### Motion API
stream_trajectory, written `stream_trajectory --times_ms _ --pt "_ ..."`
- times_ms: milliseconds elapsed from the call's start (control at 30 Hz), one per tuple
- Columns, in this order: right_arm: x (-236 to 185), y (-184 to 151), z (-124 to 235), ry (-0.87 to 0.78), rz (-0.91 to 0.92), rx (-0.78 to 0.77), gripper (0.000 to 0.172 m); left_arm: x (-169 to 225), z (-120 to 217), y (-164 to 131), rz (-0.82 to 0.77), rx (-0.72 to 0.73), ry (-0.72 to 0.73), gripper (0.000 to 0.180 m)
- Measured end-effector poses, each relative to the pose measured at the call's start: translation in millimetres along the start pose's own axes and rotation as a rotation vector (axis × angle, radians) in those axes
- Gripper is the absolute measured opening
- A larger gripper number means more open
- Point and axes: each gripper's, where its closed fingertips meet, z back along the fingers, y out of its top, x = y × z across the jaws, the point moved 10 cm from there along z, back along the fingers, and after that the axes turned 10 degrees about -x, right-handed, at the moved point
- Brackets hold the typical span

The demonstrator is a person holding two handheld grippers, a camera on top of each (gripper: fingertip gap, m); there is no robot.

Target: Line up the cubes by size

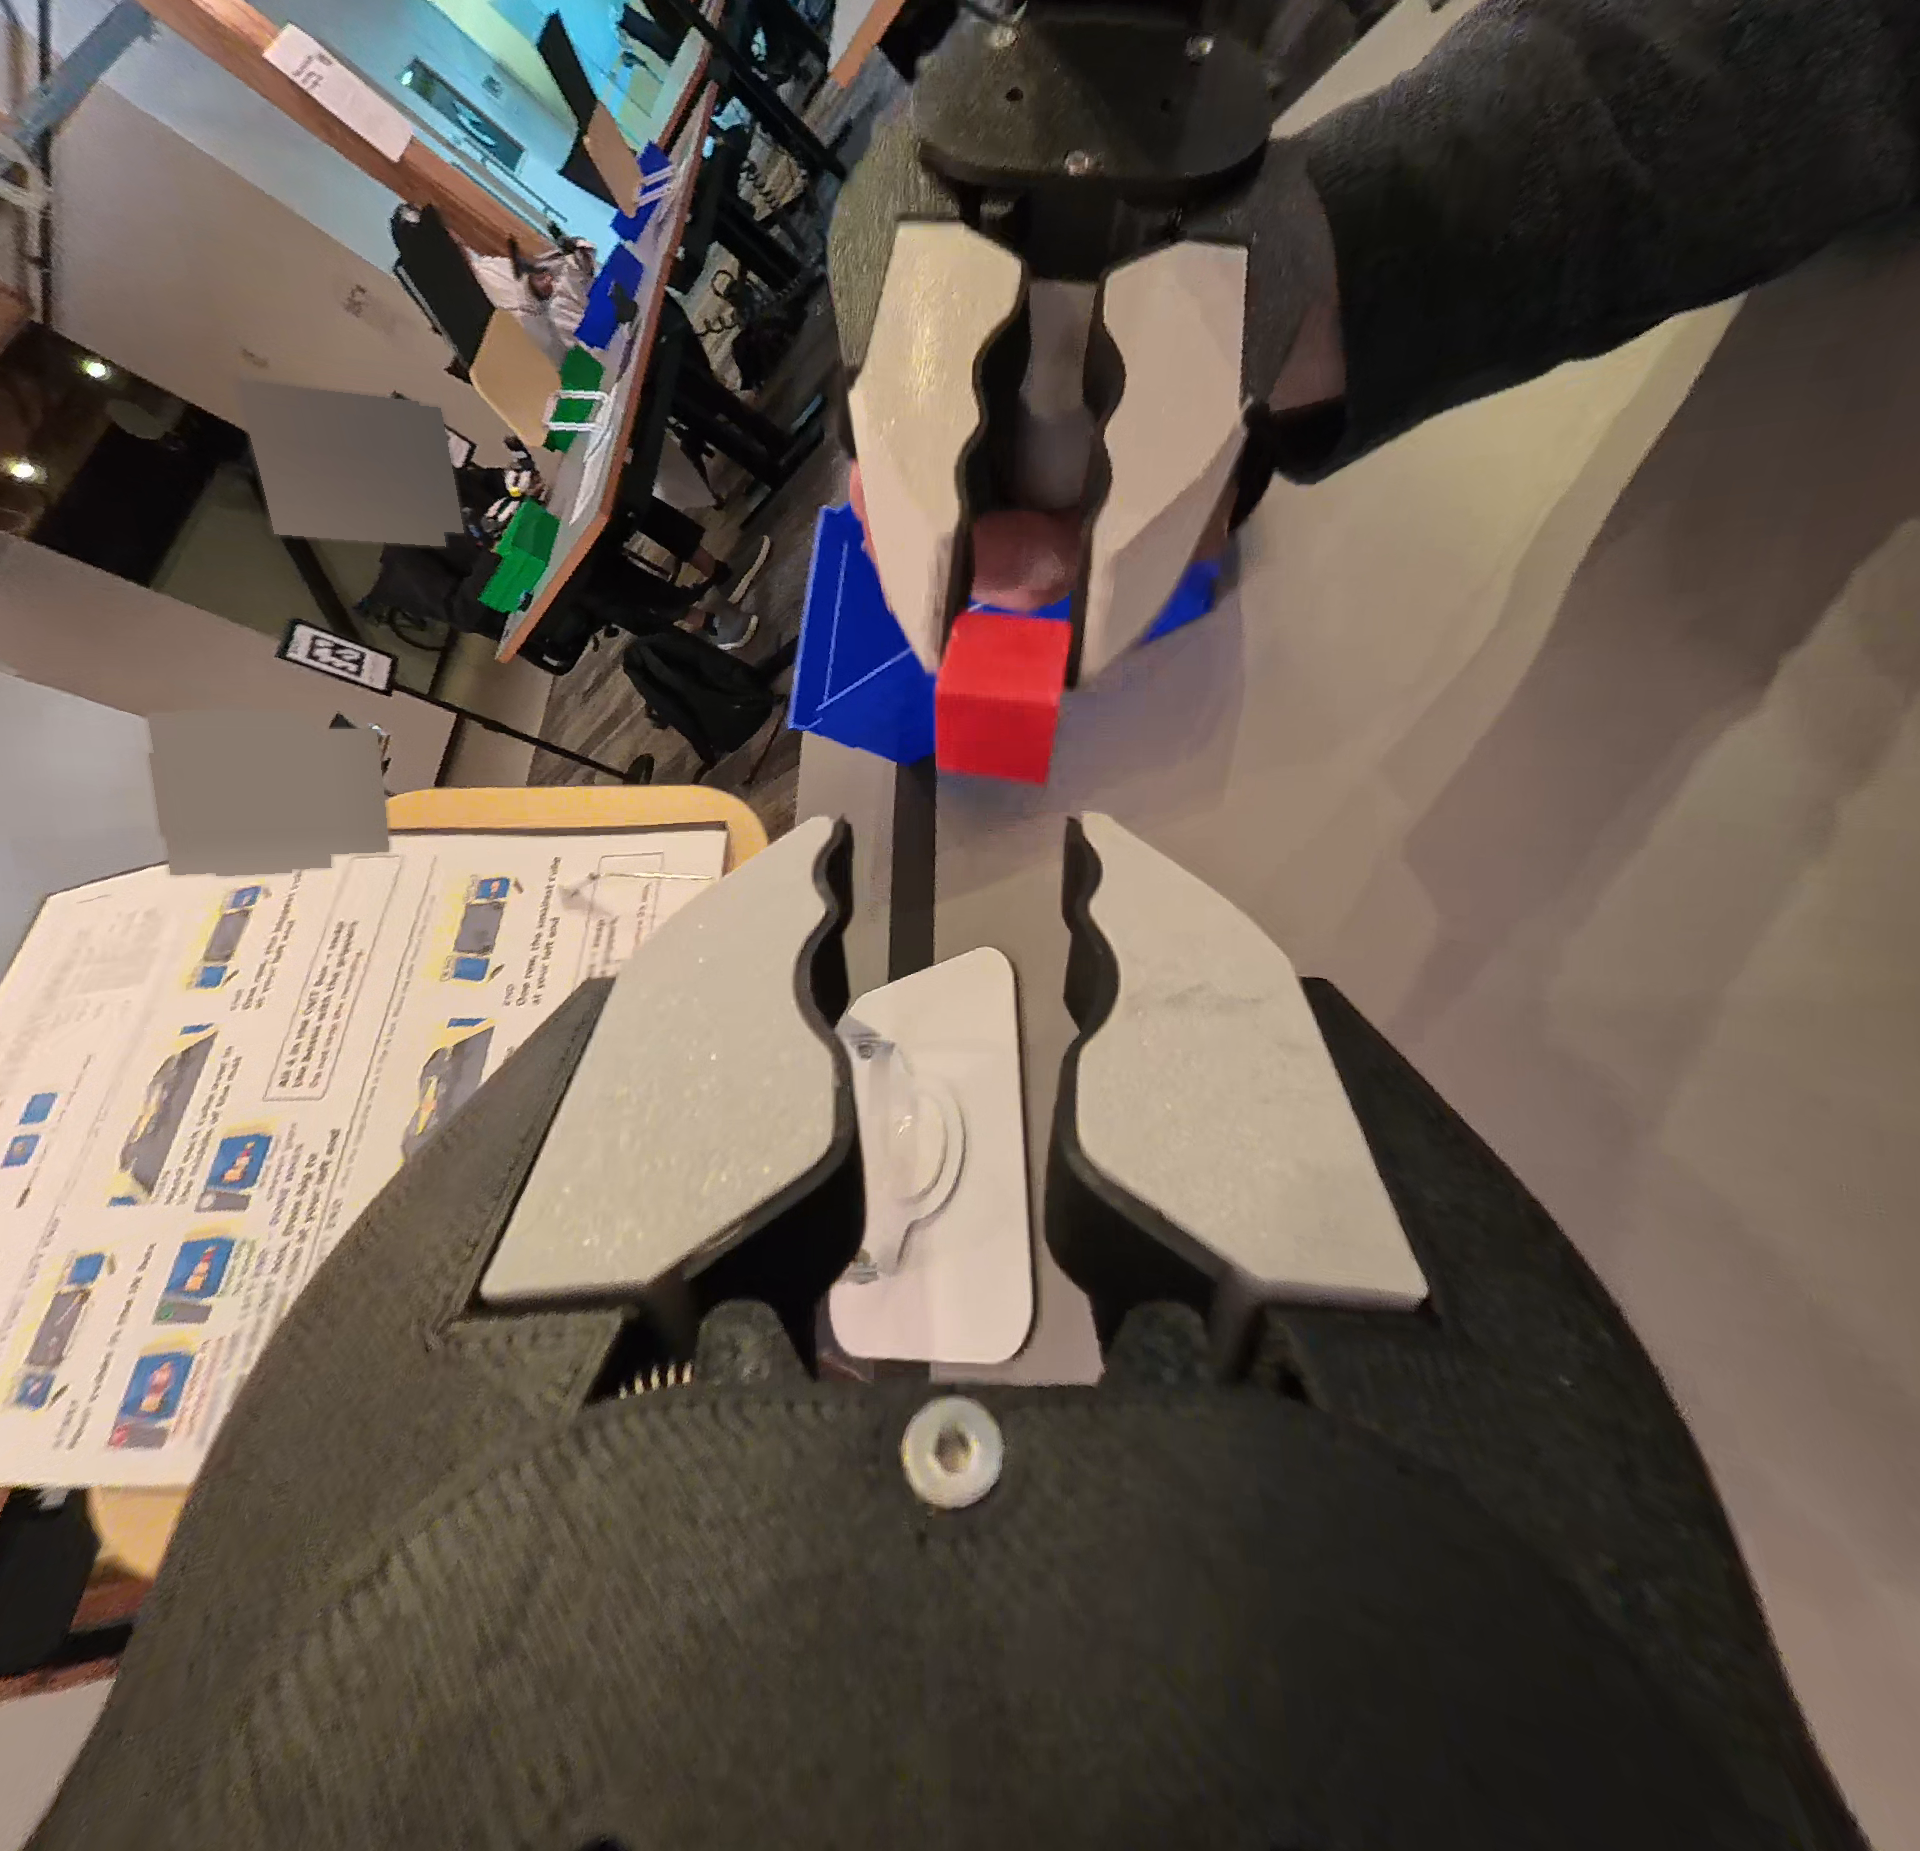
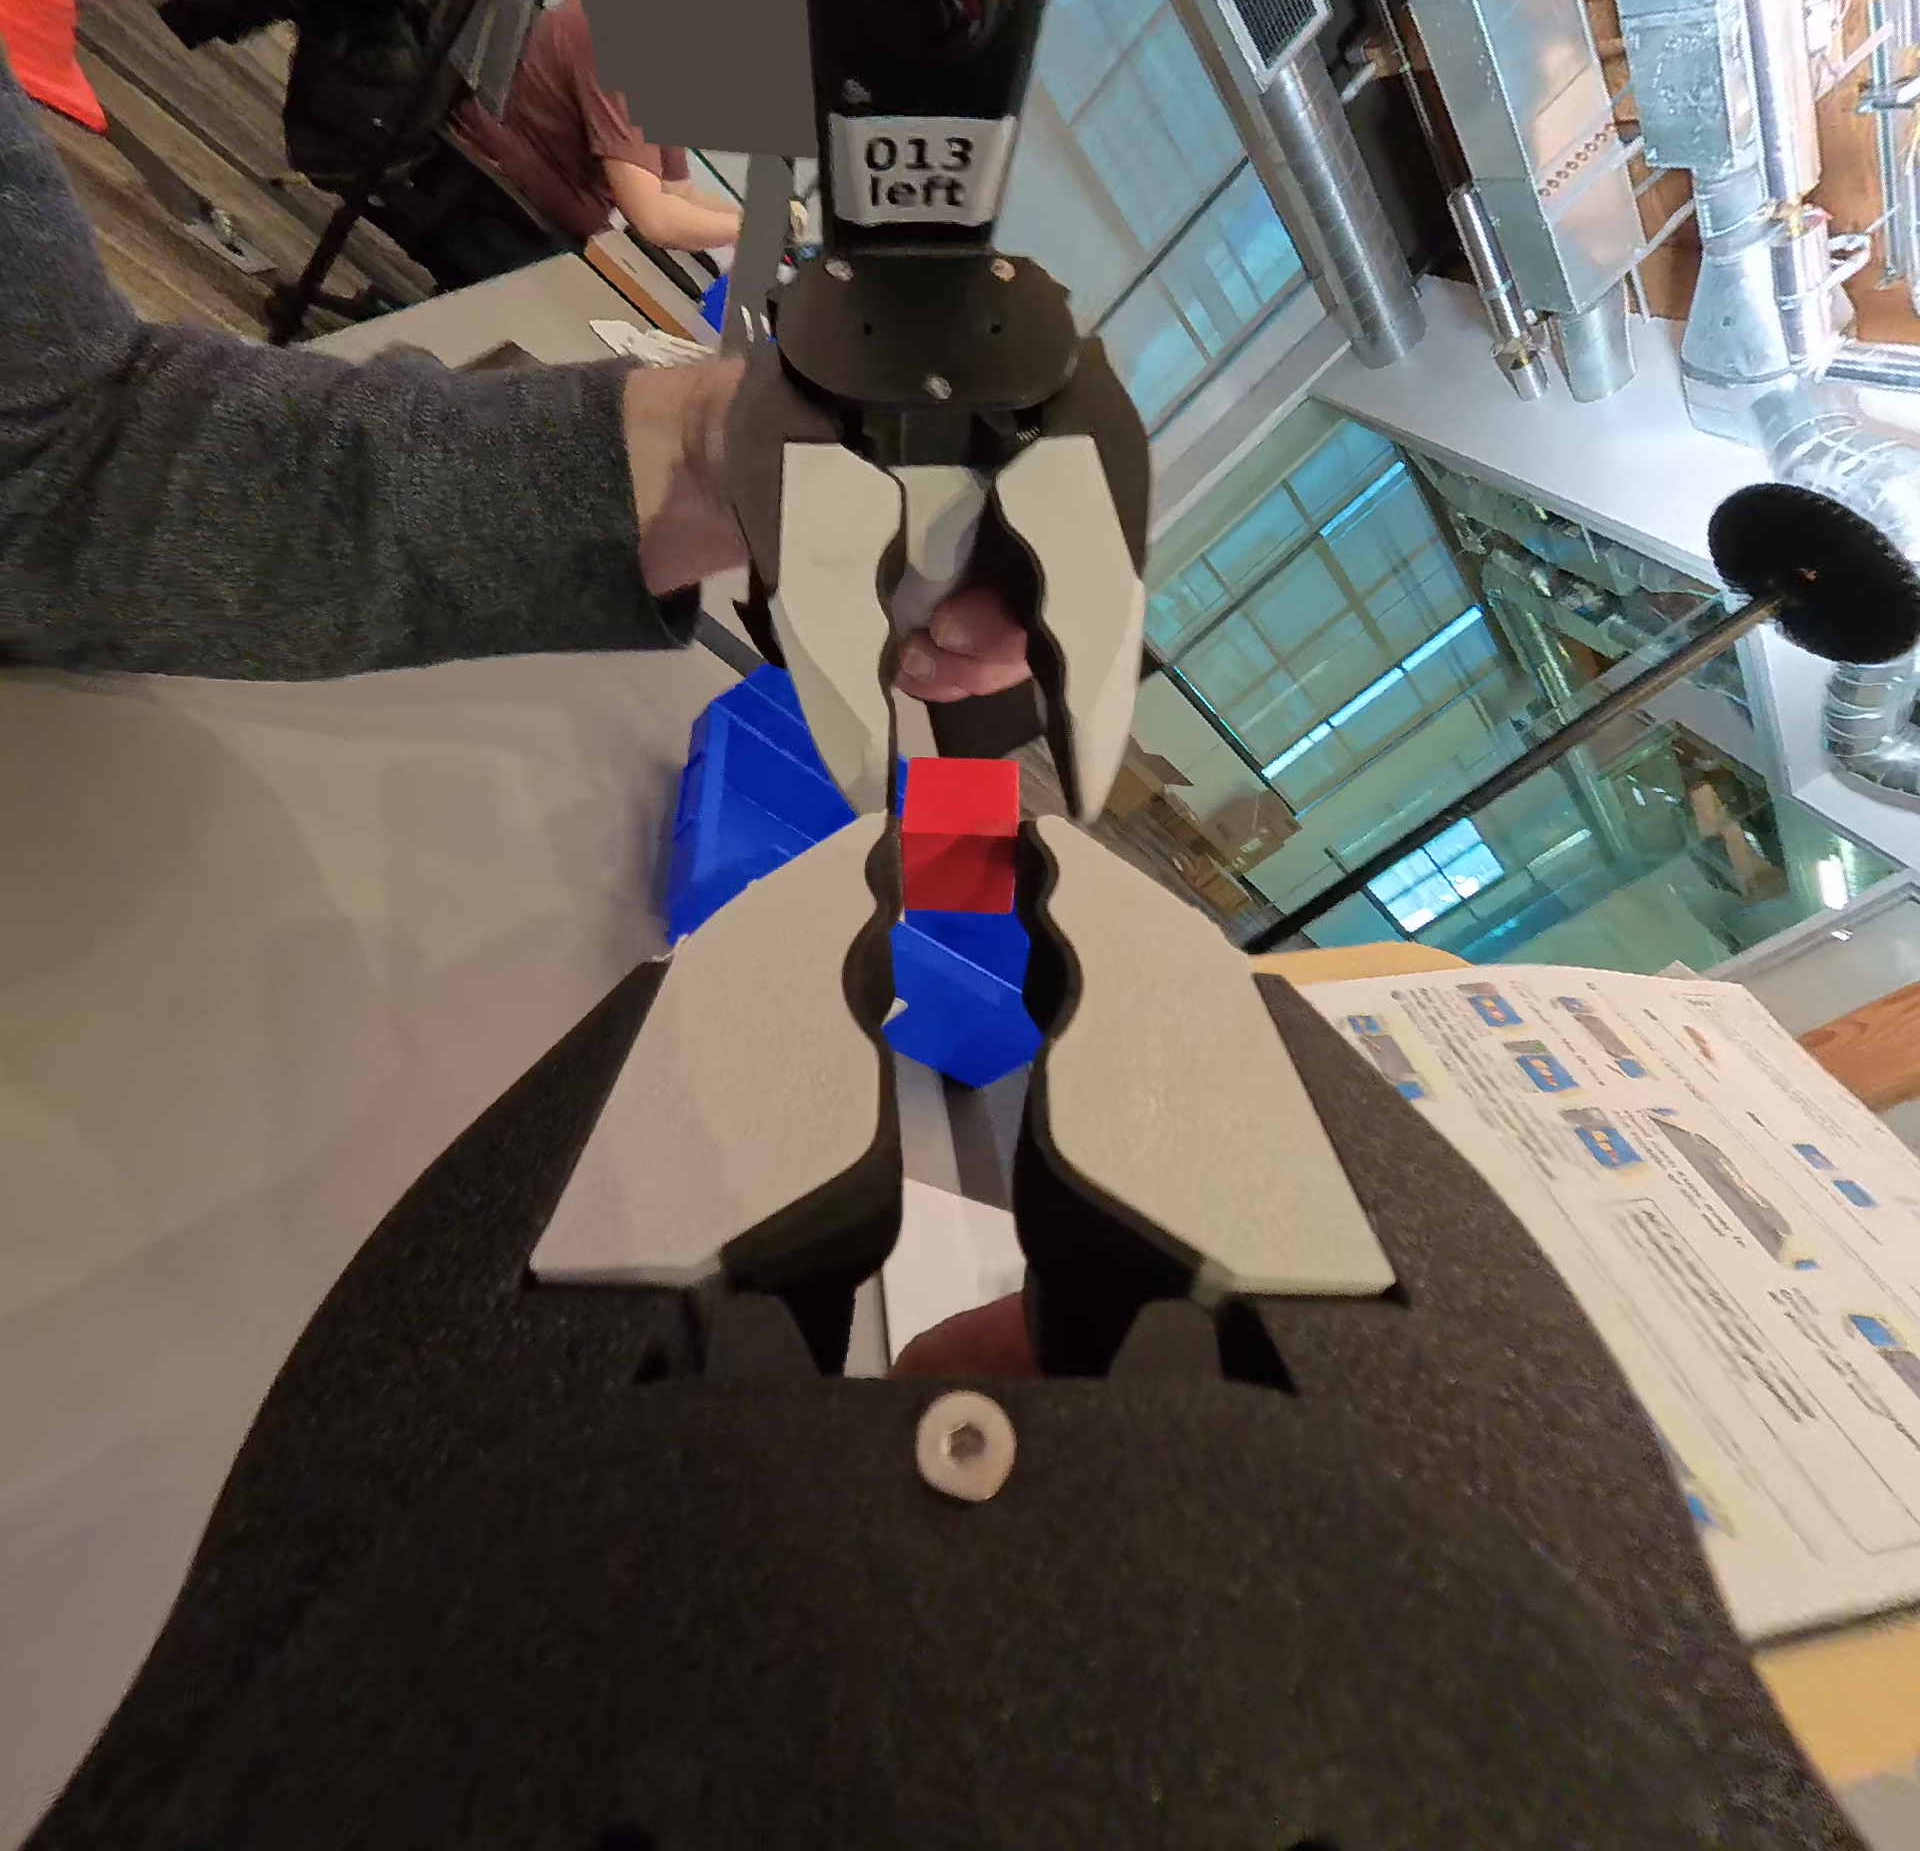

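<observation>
Cube: small, plain red plastic block (image 2: 958, 833) with sharp edges and matte faces.
Place: just in front of the blue plastic bin (image 2: 743, 814).
Right gripper (image 2: 958, 837): clamped on the cube's sides.
Left gripper (image 1: 961, 833): jaws apart, bare, facing the cube.

White label (image 2: 920, 172) — lettered — on left hand-held gripper (image 2: 982, 799); printed sheet (image 1: 260, 1126).

The red cube (image 2: 958, 845) between the right claw (image 2: 956, 835) tips looks like matt plastic. Behind it, the blue bin (image 2: 748, 814) is glossier plastic. The worktop (image 1: 1558, 866) beneath is smooth, matt grey.
</observation>
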Motion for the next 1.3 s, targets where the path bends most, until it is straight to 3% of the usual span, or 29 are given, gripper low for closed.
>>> stream_trajectory --times_ms 200,300,433,533,700,867,1300 --pt "40.7 -13.9 63.2 -0.142 -0.023 -0.202 0.020 -8.2 21.0 -7.9 0.017 -0.003 0.079 0.001" --pt "62.8 -34.7 104.2 -0.196 -0.045 -0.375 0.020 -12.4 29.6 -11.9 0.039 -0.010 0.117 0.000" --pt "88.8 -86.4 142.0 -0.151 -0.118 -0.677 0.020 -14.4 31.6 -13.6 0.042 -0.038 0.139 0.000" --pt "100.1 -127.6 156.9 -0.109 -0.188 -0.782 0.020 -13.4 28.5 -13.3 0.027 -0.075 0.145 0.000" --pt "95.2 -195.3 155.7 0.064 -0.288 -0.946 0.020 -12.3 23.3 -12.6 0.006 -0.107 0.139 0.000" --pt "87.2 -242.0 141.6 0.247 -0.334 -1.090 0.020 -13.2 22.2 -15.1 0.011 -0.118 0.139 0.000" --pt "82.1 -298.5 115.9 0.554 -0.400 -1.272 0.020 -13.6 15.7 -18.2 0.015 -0.131 0.118 0.000"
